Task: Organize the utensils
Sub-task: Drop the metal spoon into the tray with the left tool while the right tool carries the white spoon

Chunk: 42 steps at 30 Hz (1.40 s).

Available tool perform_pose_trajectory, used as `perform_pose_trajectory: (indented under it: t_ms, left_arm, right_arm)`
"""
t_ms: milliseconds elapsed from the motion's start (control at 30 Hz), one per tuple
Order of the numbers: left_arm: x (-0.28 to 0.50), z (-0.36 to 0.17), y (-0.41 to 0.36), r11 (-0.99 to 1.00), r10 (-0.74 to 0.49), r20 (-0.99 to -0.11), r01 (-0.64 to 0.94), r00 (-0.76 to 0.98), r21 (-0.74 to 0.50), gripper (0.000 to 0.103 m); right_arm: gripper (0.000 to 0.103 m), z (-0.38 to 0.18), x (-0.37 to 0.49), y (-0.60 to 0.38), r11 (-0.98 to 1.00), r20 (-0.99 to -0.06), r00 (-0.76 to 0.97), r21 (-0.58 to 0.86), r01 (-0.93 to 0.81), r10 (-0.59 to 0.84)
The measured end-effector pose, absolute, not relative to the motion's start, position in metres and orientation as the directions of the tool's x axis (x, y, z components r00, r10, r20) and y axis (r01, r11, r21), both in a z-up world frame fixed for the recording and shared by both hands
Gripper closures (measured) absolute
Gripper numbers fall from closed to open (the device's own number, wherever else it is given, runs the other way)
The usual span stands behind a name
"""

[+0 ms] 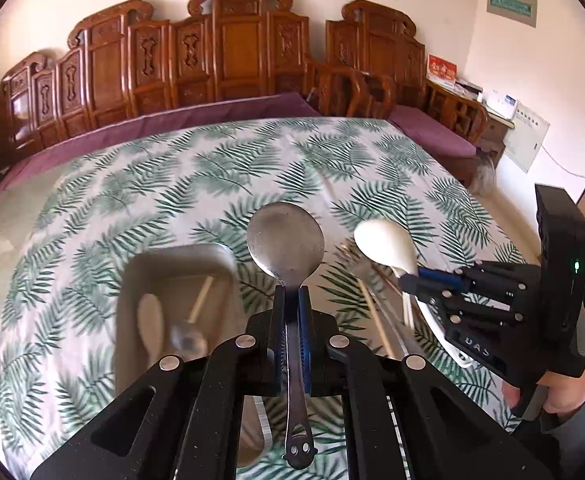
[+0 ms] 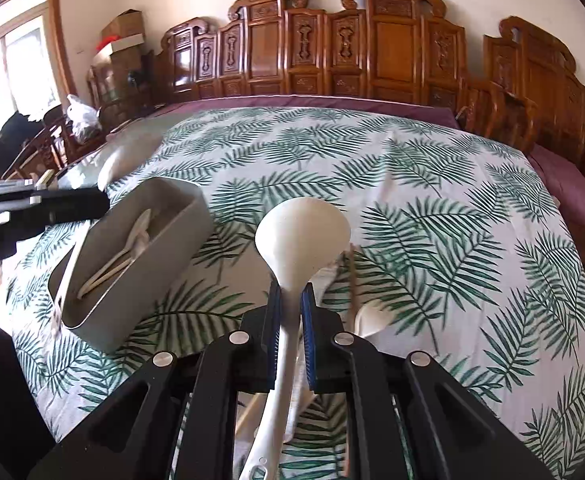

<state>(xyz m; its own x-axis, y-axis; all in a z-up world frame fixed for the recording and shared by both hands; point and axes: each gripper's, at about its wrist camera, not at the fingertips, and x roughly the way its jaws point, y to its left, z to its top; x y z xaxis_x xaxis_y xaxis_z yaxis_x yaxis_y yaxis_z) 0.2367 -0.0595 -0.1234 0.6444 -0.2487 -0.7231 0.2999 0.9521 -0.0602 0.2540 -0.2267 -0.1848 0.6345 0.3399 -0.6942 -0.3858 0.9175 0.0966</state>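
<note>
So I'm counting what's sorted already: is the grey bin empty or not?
Not empty. The grey bin already holds several pale utensils, lying lengthwise inside it in the right wrist view.

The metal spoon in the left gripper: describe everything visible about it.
The metal spoon looks like dull, smudged stainless steel, with a wide round bowl and a slim handle ending in a cut-out tip with small holes. The left gripper is shut on its neck between blue pads, bowl pointing forward, held above the leaf-print tablecloth. Nothing else touches it.

cloth (image 2: 432, 184) beyond bin (image 2: 132, 264) open; chopsticks (image 2: 350, 276) clutter right side.
</note>
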Motion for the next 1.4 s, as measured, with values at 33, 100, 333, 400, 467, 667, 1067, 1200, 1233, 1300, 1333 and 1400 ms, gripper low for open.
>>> perform_pose_trajectory:
  t_ms: [33, 100, 333, 400, 467, 667, 1067, 1200, 1233, 1300, 1333, 1400]
  left_arm:
    - [0.236, -0.123, -0.055, 0.953, -0.245, -0.721, 0.297, 0.648, -0.057, 0.098]
    - [0.238, -0.123, -0.043, 0.957, -0.235, -0.720, 0.286, 0.653, -0.052, 0.098]
    - [0.247, -0.145, 0.001, 0.974, -0.195, -0.731, 0.217, 0.654, -0.065, 0.098]
    - [0.252, -0.156, 0.012, 0.979, -0.192, -0.741, 0.183, 0.644, -0.094, 0.098]
    - [0.258, -0.165, 0.019, 0.980, -0.187, -0.751, 0.170, 0.633, -0.101, 0.098]
    - [0.274, -0.194, 0.028, 0.986, -0.154, -0.803, 0.136, 0.575, -0.092, 0.098]
    - [0.275, -0.207, 0.031, 0.991, -0.125, -0.829, 0.116, 0.546, -0.073, 0.097]
    - [0.272, -0.196, 0.034, 0.989, -0.140, -0.811, 0.119, 0.569, -0.087, 0.097]
    - [0.271, -0.193, 0.036, 0.988, -0.146, -0.806, 0.118, 0.573, -0.094, 0.097]
    - [0.268, -0.186, 0.039, 0.987, -0.154, -0.796, 0.121, 0.586, -0.102, 0.097]
    - [0.267, -0.183, 0.040, 0.988, -0.152, -0.791, 0.120, 0.592, -0.100, 0.097]
    - [0.265, -0.176, 0.042, 0.987, -0.155, -0.779, 0.122, 0.608, -0.101, 0.097]
  right_arm:
    - [0.091, -0.184, 0.253, -0.224, 0.915, -0.693, 0.635, 0.093, -0.392, 0.342]
    - [0.091, -0.182, 0.251, -0.219, 0.912, -0.689, 0.636, 0.090, -0.401, 0.347]
    - [0.091, -0.170, 0.239, -0.204, 0.895, -0.653, 0.653, 0.087, -0.437, 0.383]
    - [0.091, -0.166, 0.236, -0.199, 0.891, -0.642, 0.657, 0.092, -0.444, 0.394]
    - [0.091, -0.162, 0.235, -0.194, 0.888, -0.635, 0.660, 0.094, -0.450, 0.401]
    - [0.091, -0.155, 0.239, -0.177, 0.882, -0.625, 0.658, 0.110, -0.457, 0.419]
    - [0.091, -0.152, 0.237, -0.138, 0.863, -0.636, 0.631, 0.113, -0.493, 0.444]
    - [0.091, -0.146, 0.241, -0.127, 0.857, -0.626, 0.627, 0.139, -0.496, 0.464]
    - [0.091, -0.145, 0.243, -0.124, 0.856, -0.624, 0.625, 0.147, -0.495, 0.469]
    - [0.091, -0.145, 0.247, -0.119, 0.855, -0.624, 0.621, 0.162, -0.492, 0.475]
    - [0.091, -0.145, 0.249, -0.117, 0.854, -0.625, 0.617, 0.170, -0.491, 0.479]
    - [0.091, -0.147, 0.253, -0.109, 0.848, -0.627, 0.603, 0.192, -0.494, 0.494]
